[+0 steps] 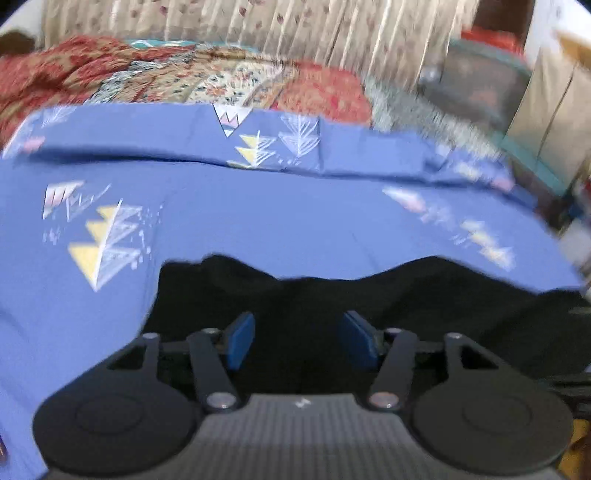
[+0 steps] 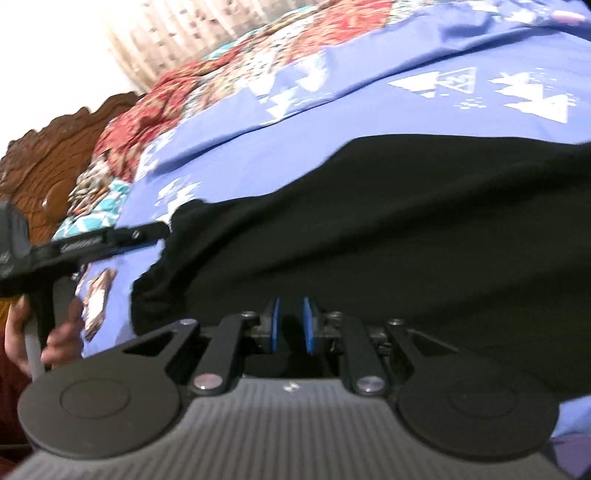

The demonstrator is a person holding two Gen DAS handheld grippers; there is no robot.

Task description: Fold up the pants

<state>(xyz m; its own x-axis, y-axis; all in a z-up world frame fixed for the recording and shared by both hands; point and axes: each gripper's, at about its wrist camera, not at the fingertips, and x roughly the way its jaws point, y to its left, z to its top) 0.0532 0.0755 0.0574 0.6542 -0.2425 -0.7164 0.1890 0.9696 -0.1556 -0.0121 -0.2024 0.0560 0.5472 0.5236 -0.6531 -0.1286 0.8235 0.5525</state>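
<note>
Black pants (image 1: pixel 332 295) lie on a blue patterned bedsheet (image 1: pixel 258 214). In the left wrist view my left gripper (image 1: pixel 297 338) is open, its blue pads wide apart over the near edge of the pants. In the right wrist view the pants (image 2: pixel 369 221) spread across the middle. My right gripper (image 2: pixel 291 325) has its pads close together with a narrow gap over dark cloth; I cannot tell whether cloth sits between them. The left gripper also shows in the right wrist view (image 2: pixel 162 230), side-on, its tip at a corner of the pants.
A red floral quilt (image 1: pixel 184 77) is bunched at the far side of the bed, with a curtain (image 1: pixel 258 26) behind. A carved wooden headboard (image 2: pixel 48 147) stands at the left. Furniture and clutter (image 1: pixel 517 92) sit beyond the bed's right edge.
</note>
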